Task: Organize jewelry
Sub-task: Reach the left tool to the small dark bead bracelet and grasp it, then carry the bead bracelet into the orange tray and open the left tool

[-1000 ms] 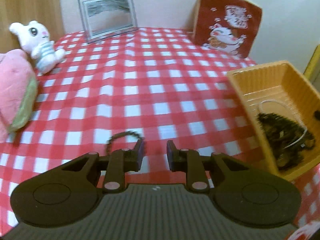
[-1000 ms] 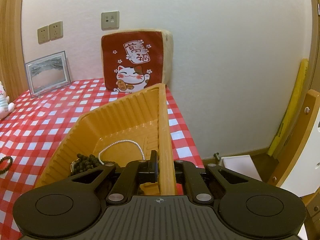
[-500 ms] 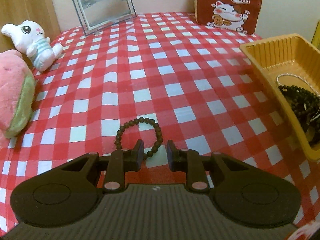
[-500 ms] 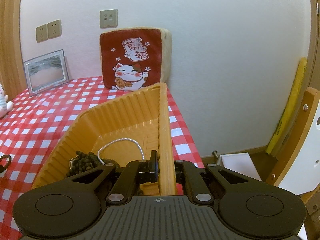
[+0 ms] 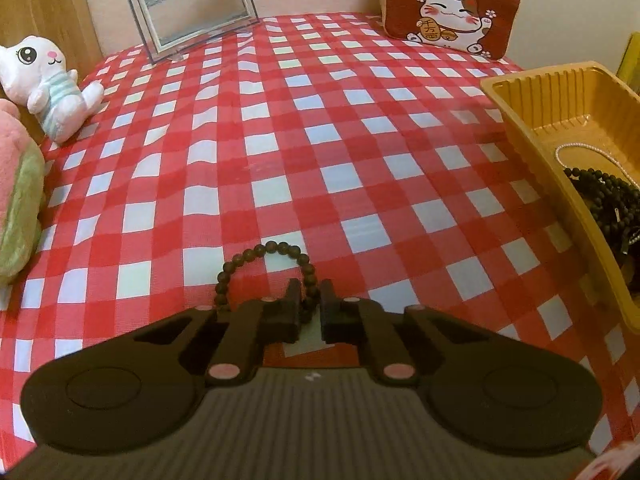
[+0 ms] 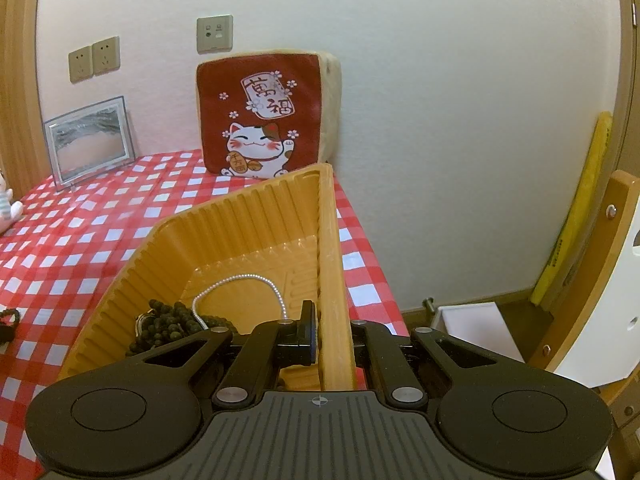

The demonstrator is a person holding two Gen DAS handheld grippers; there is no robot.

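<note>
Left gripper (image 5: 310, 300): jaws have just been closing, now nearly together, with the near side of the dark bead bracelet (image 5: 266, 270) between the pads. Beads sit in the narrow gap; the pads look to be pressing on them, though the tips partly hide the contact. The rest of the bracelet loop lies flat on the red-and-white checked tablecloth (image 5: 280, 140), beyond the fingertips.

Right gripper (image 6: 330, 334): jaws clamped together on the right-hand wall of the orange plastic tray (image 6: 256, 236), one finger inside the tray, the other outside. The tray looks tipped up at its far end, though fisheye bend may add to that.

Inside the tray: a heap of dark beaded strands (image 6: 168, 324) and a thin silvery-white chain (image 6: 240, 284) looped over the ribbed floor.

Writing: the red lucky-cat cushion (image 6: 264, 120) against the wall carries Chinese characters on a white tag; the coin the cat holds has small characters too, too fine to read surely.

Pose: left gripper angled steeply down at the cloth; right gripper tilted down more gently, along the tray's edge.

Also present: framed sand picture (image 5: 192, 4), white plush rabbit (image 5: 44, 80), pink plush (image 5: 16, 200).
</note>
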